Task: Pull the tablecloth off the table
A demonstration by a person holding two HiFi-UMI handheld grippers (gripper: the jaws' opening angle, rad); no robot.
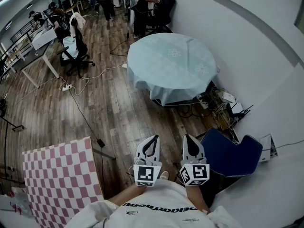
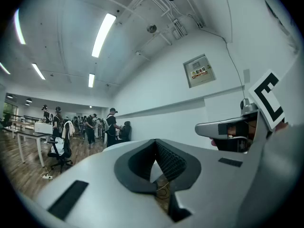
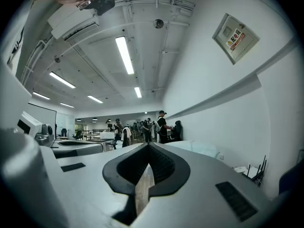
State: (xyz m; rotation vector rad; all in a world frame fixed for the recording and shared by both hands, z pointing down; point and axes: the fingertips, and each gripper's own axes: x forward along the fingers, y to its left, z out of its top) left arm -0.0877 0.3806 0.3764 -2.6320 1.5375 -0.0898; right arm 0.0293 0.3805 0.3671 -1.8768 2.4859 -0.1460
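A round table wears a pale blue tablecloth [image 1: 171,63] that hangs over its edge, a few steps ahead of me near the white wall. A pale strip of that tablecloth [image 3: 202,148] shows low in the right gripper view. My left gripper [image 1: 152,140] and right gripper [image 1: 187,139] are held side by side close to my chest, far short of the table. Both are shut with nothing between the jaws. In the left gripper view my left gripper [image 2: 155,142] points level across the room; the right gripper view shows my right gripper [image 3: 148,147] doing the same.
A pink-and-white checked surface [image 1: 57,179] lies at my lower left. A dark blue chair [image 1: 230,153] stands at my right. Cables and power strips [image 1: 221,106] litter the floor beside the table. Office chairs [image 1: 73,49], desks and several people fill the far end.
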